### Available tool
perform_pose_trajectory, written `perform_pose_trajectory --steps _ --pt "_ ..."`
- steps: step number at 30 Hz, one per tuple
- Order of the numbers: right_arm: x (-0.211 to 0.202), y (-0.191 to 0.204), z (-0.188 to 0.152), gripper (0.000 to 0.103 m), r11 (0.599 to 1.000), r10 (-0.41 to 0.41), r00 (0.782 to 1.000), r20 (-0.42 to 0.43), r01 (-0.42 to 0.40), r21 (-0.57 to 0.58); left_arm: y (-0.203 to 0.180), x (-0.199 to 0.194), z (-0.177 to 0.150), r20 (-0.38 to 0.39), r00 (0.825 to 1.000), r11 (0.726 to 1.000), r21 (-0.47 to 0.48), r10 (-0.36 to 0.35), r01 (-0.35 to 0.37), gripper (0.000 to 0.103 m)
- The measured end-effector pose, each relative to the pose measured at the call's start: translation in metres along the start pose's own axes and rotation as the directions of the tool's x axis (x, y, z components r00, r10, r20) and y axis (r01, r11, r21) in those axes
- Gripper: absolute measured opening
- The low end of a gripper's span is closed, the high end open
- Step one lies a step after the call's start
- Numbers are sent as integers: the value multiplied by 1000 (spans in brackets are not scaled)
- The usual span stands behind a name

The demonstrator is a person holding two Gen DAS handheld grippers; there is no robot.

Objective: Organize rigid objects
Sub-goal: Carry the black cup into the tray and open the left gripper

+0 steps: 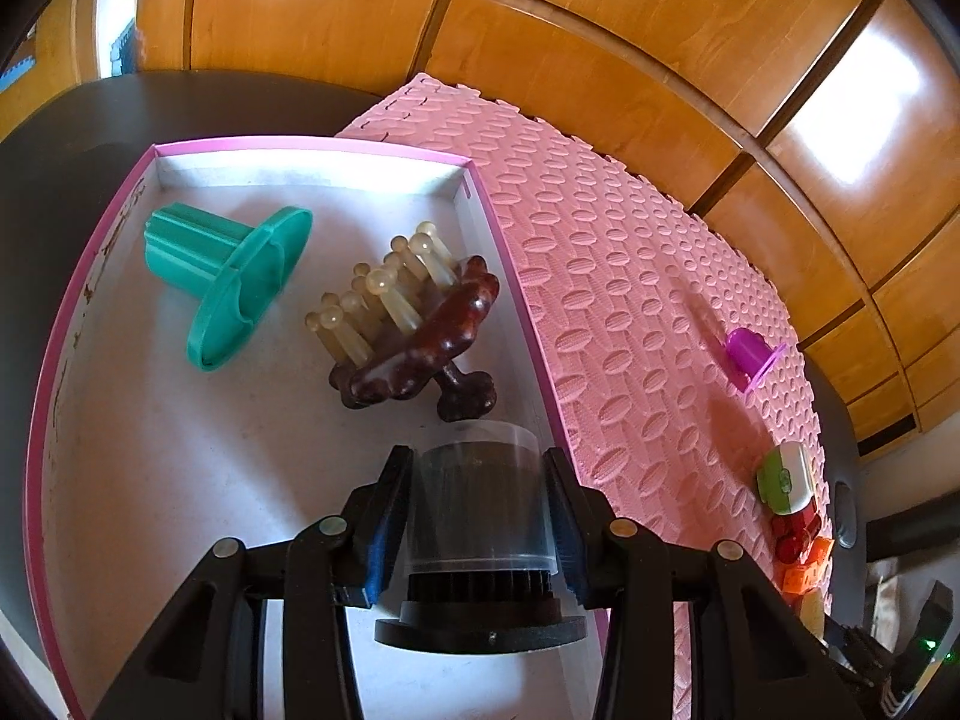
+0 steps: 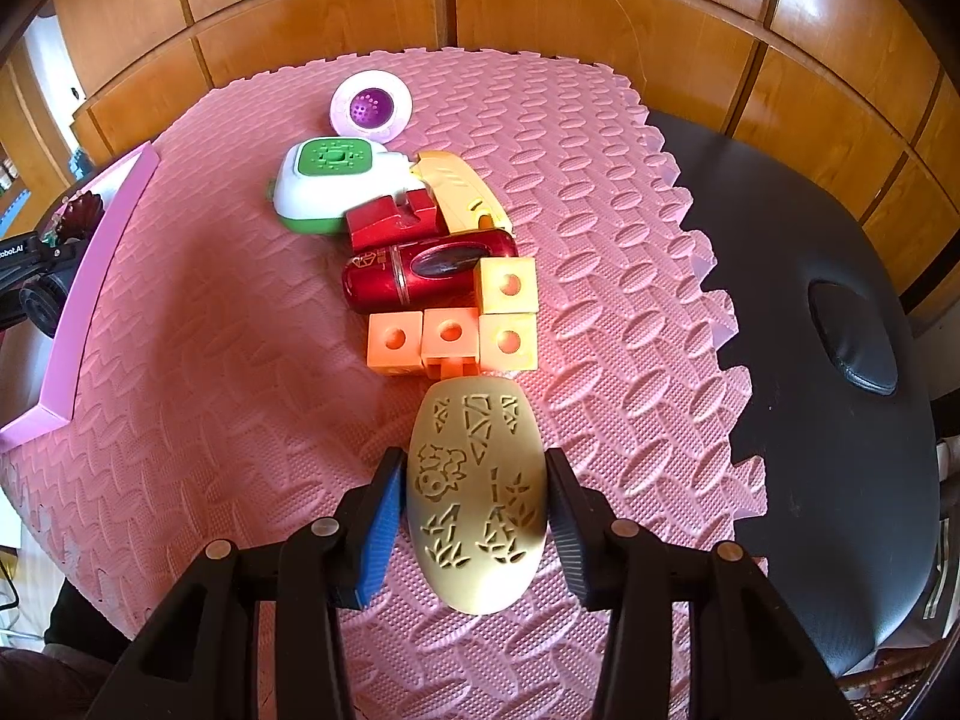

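My left gripper (image 1: 479, 483) is shut on a dark cylinder with a clear cover and black base (image 1: 480, 516), held over the pink-rimmed white box (image 1: 180, 480). In the box lie a teal spool (image 1: 231, 276) and a brown massager with pale prongs (image 1: 414, 324). My right gripper (image 2: 474, 492) is shut on a beige oval piece with carved patterns (image 2: 477, 498), just above the pink foam mat (image 2: 210, 390). Ahead of it lie orange and yellow cubes (image 2: 450, 333), a red cylinder (image 2: 420, 273), a red block (image 2: 393, 219), a yellow piece (image 2: 462, 189), a white-green device (image 2: 330, 186) and a purple-centred disc (image 2: 372, 105).
The mat lies on a dark table (image 2: 810, 300) with a round recess (image 2: 852, 336). Wooden panels (image 2: 480, 6) stand behind. In the left wrist view a purple cup (image 1: 750, 354) and the row of toys (image 1: 789, 498) lie on the mat (image 1: 600, 270) right of the box.
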State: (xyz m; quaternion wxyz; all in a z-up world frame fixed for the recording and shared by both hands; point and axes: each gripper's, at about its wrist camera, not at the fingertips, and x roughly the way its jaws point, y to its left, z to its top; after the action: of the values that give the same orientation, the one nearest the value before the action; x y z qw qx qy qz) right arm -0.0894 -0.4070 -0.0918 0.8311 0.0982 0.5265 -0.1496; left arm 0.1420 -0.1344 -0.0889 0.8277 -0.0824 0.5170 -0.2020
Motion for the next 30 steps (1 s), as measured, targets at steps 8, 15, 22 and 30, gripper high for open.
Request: perform_pose_trajectory --steps 8,15,22,30 --pt "0 1 1 45 1000 -4 1000 9 4 -11 1 -10 -6 11 1000 1000 30 0 0 57" --pt "0 2 1 44 1000 -6 1000 12 6 -15 1 -24 -16 39 999 998 67 19 -22 64" --pt "0 2 1 44 1000 -6 1000 13 6 -14 1 -23 -23 31 999 996 87 29 -31 73" --pt "0 2 0 44 1000 -6 1000 13 6 -17 7 -49 -22 95 995 996 80 37 -45 74"
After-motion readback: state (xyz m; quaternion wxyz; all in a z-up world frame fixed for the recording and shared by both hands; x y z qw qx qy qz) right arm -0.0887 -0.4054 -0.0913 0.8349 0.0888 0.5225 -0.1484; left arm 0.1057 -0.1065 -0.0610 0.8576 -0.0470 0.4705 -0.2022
